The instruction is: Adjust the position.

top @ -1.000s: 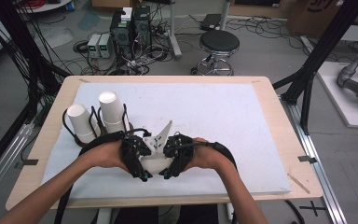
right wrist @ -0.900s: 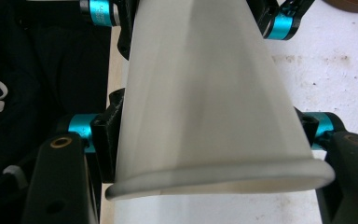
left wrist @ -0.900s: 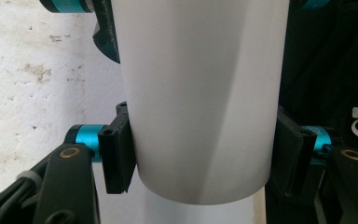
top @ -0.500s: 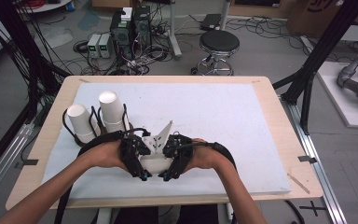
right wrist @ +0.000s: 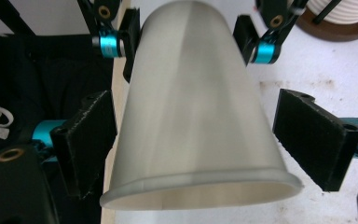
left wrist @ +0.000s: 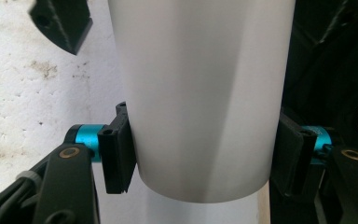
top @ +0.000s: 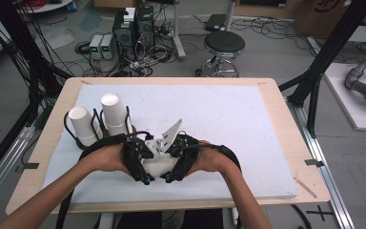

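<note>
Black stool (top: 224, 44), cable-strewn grey floor (top: 286, 52)

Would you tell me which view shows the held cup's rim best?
The right gripper view: the cup points its open rim at the camera. The left gripper view shows its base end between pads; the high view shows it between both hands.

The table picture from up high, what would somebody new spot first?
Probably the white paper cup near the table's front edge, lying between two black grippers. The left gripper pinches its narrow end, while the right gripper has just been opening, its pads off the cup's wide end. Next, two upturned cups in a wire holder at the left.
</note>
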